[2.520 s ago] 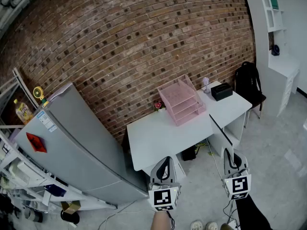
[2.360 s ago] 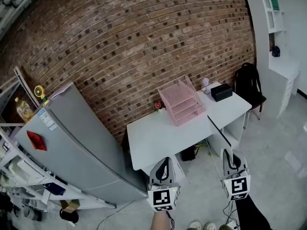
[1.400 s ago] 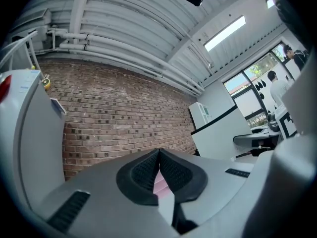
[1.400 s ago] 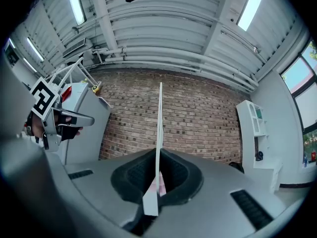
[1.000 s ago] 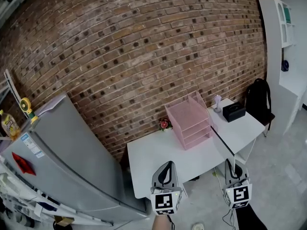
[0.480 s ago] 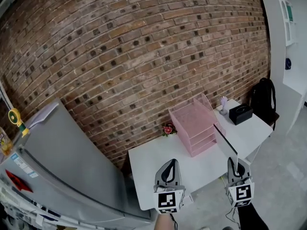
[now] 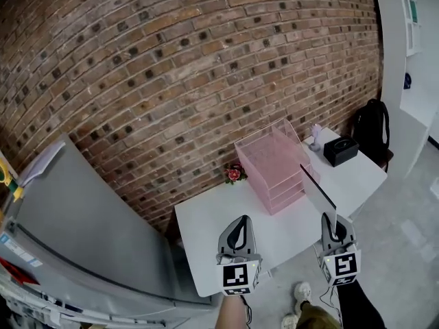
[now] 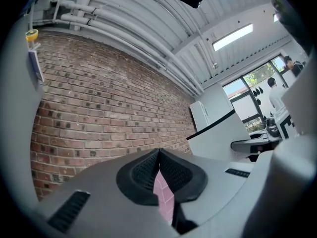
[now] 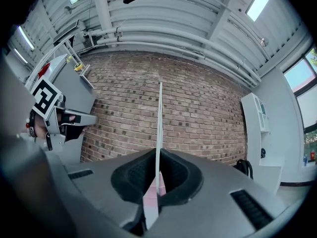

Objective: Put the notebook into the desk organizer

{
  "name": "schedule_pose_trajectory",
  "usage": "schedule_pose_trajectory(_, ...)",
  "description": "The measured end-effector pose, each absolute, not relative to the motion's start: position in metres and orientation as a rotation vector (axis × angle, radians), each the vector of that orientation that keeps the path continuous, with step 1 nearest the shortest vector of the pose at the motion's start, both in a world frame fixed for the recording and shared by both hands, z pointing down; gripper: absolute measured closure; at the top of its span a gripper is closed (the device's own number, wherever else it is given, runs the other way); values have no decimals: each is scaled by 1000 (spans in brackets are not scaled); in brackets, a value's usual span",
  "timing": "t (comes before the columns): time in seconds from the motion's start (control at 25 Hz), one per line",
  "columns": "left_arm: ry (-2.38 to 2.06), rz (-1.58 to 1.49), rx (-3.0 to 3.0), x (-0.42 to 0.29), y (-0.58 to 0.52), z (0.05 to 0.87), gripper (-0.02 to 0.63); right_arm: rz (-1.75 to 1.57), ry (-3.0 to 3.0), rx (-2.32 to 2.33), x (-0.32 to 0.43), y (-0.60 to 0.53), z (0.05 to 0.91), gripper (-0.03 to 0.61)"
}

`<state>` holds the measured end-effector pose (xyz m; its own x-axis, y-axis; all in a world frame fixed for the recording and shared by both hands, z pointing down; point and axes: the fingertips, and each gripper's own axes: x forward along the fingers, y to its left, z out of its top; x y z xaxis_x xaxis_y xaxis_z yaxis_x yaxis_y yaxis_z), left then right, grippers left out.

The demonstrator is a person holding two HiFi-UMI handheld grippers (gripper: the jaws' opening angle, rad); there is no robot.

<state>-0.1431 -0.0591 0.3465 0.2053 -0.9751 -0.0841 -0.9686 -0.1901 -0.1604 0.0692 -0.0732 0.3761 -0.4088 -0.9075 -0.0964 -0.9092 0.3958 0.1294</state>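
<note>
A pink tiered desk organizer (image 7: 273, 164) stands at the back of the white desk (image 7: 226, 218), against the brick wall. My right gripper (image 7: 334, 226) hangs over the desk's front right edge, shut on the thin notebook (image 7: 317, 189). The notebook stands upright and edge-on, its top reaching toward the organizer's right side. In the right gripper view the notebook (image 9: 159, 128) rises as a thin white line between the pads of my right gripper (image 9: 158, 155). My left gripper (image 7: 240, 225) hovers over the desk's front, shut and empty. In the left gripper view the left gripper (image 8: 158, 151) shows its pads touching.
A grey refrigerator (image 7: 82, 218) stands left of the desk. A small flower pot (image 7: 234, 174) sits beside the organizer, and a black box (image 7: 341, 149) rests on the desk's right end. A black backpack (image 7: 370, 125) and a white shelf unit (image 7: 405, 60) are at the far right.
The desk and organizer have come closer and lower in the head view. Both grippers now hang over the desk's front edge, the notebook still upright in the right one.
</note>
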Motion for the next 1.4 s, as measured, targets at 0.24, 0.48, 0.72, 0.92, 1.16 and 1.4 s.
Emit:
schedule_pose_trajectory(0.24, 1846, -67, -2324, -139, -81, 351, 600, 214, 2632, -1702, 56, -102, 385, 551)
schedule_pose_trajectory(0.48, 1852, -86, -2332, -144, -109, 361, 600, 207, 2668, -1660, 34, -138, 388, 551)
schedule_pose_trajectory(0.72, 1865, -95, -2328, -148, -141, 364, 600, 188, 2653, -1625, 22, -180, 386, 551)
schedule_pose_trajectory(0.92, 1860, -139, -2331, -148, -170, 371, 600, 159, 2647, -1585, 15, -210, 388, 551)
schedule_pose_trajectory(1.16, 1881, -140, -2345, -141, -210, 379, 600, 132, 2652, -1544, 19, -251, 392, 551)
schedule_pose_trajectory(1.4, 1908, -178, -2321, -131, -237, 389, 598, 93, 2634, -1501, 30, -280, 394, 551)
